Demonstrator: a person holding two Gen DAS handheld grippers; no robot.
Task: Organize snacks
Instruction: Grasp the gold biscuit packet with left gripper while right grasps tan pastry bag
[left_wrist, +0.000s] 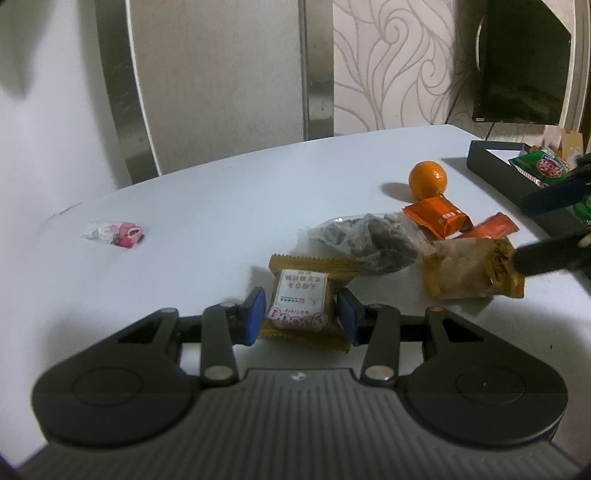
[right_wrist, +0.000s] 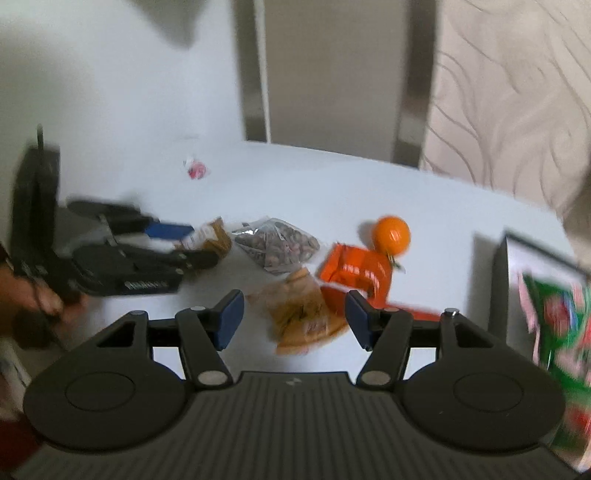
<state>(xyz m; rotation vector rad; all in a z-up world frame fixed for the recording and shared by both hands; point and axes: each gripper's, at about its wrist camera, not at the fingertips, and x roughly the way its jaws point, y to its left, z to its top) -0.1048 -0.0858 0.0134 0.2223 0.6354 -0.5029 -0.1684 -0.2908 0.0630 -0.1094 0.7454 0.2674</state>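
Note:
My left gripper (left_wrist: 301, 314) straddles a small brown-and-white wrapped cake (left_wrist: 301, 302) on the white table; its blue pads (left_wrist: 255, 314) stand close at each side, contact unclear. It shows in the right wrist view (right_wrist: 184, 242) at the same packet (right_wrist: 208, 238). My right gripper (right_wrist: 293, 319) is open and empty above a tan snack bag (right_wrist: 303, 314), which also shows in the left wrist view (left_wrist: 469, 269). Nearby lie a clear bag of dark nuts (left_wrist: 369, 240), orange packets (left_wrist: 439, 216) and an orange fruit (left_wrist: 427, 179).
A black tray (left_wrist: 491, 162) holding green packets (left_wrist: 543, 166) stands at the right; it shows in the right wrist view (right_wrist: 500, 288). A small pink-and-white candy (left_wrist: 116, 232) lies alone at the far left. A wall and a dark screen (left_wrist: 524, 62) lie behind the table (left_wrist: 221, 192).

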